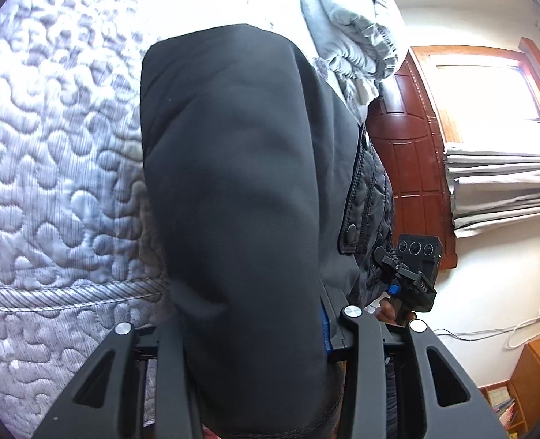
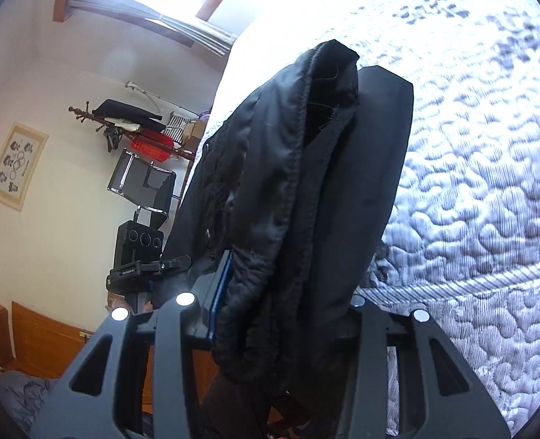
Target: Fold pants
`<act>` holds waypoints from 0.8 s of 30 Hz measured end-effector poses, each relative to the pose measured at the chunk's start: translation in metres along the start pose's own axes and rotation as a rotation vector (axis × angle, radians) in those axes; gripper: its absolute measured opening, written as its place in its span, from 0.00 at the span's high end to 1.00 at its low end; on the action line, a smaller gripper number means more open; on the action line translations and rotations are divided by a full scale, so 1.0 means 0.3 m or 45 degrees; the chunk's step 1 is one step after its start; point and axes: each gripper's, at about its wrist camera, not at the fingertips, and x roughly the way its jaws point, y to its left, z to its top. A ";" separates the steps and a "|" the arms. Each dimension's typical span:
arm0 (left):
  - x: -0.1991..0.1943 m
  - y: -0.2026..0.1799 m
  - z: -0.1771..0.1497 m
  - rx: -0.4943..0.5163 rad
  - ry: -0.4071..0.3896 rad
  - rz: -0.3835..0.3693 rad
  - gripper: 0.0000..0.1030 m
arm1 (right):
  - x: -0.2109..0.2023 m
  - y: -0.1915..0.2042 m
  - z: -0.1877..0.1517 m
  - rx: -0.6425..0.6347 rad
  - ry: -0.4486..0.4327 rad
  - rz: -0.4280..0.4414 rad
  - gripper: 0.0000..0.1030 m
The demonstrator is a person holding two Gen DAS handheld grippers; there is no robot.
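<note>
Nearest the lens in the left wrist view, the left gripper [image 1: 255, 333] has its black fingers clamped on a thick bunch of the dark, soft-woven pants [image 1: 233, 183], whose cloth swallows the whole gap between them. The right gripper [image 2: 281, 314] is likewise clenched on a gathered, stitched edge of the same garment, with a fuzzy dark lining rolled outward over its blue pad. The pants hang draped over both tools, held up above the pale quilted mattress [image 1: 57, 168] rather than lying flat on it.

From here I judge the main risk to be the bulk of each grab. Each gripper pinches a wad of several layers, so an inner layer could slip free and leave the fold lopsided. The right side's edge is rolled and twisted, which could carry a crease into the finished fold if it is laid down as it is. The two tools also sit close together, the right gripper showing just beside the cloth in the left view, so the fabric between them sags and could bunch when lowered.

Farther off, a crumpled grey garment [image 1: 347, 22] lies on the mattress; laying the pants down that way could catch it.
</note>
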 end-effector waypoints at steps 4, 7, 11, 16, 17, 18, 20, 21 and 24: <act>-0.042 -0.046 0.036 0.043 -0.039 0.004 0.63 | -0.002 0.050 0.062 -0.048 -0.009 -0.003 0.61; -0.068 -0.073 0.088 0.072 -0.077 0.011 0.63 | 0.013 0.078 0.134 -0.082 -0.011 -0.002 0.62; -0.089 -0.078 0.178 0.086 -0.134 0.027 0.63 | 0.064 0.083 0.253 -0.097 0.010 0.005 0.61; -0.081 -0.024 0.320 0.068 -0.189 0.062 0.63 | 0.181 0.045 0.422 -0.097 0.063 -0.002 0.62; -0.079 -0.008 0.344 0.060 -0.201 0.069 0.63 | 0.210 0.033 0.452 -0.091 0.074 -0.003 0.61; -0.074 0.011 0.379 0.054 -0.215 0.083 0.63 | 0.246 0.018 0.492 -0.084 0.088 -0.005 0.61; -0.073 0.039 0.422 0.047 -0.236 0.106 0.63 | 0.301 -0.010 0.541 -0.072 0.105 -0.003 0.61; -0.070 0.055 0.445 0.042 -0.245 0.115 0.63 | 0.329 -0.026 0.566 -0.065 0.113 0.000 0.61; -0.066 0.114 0.504 0.017 -0.268 0.131 0.63 | 0.414 -0.081 0.630 -0.030 0.136 0.017 0.61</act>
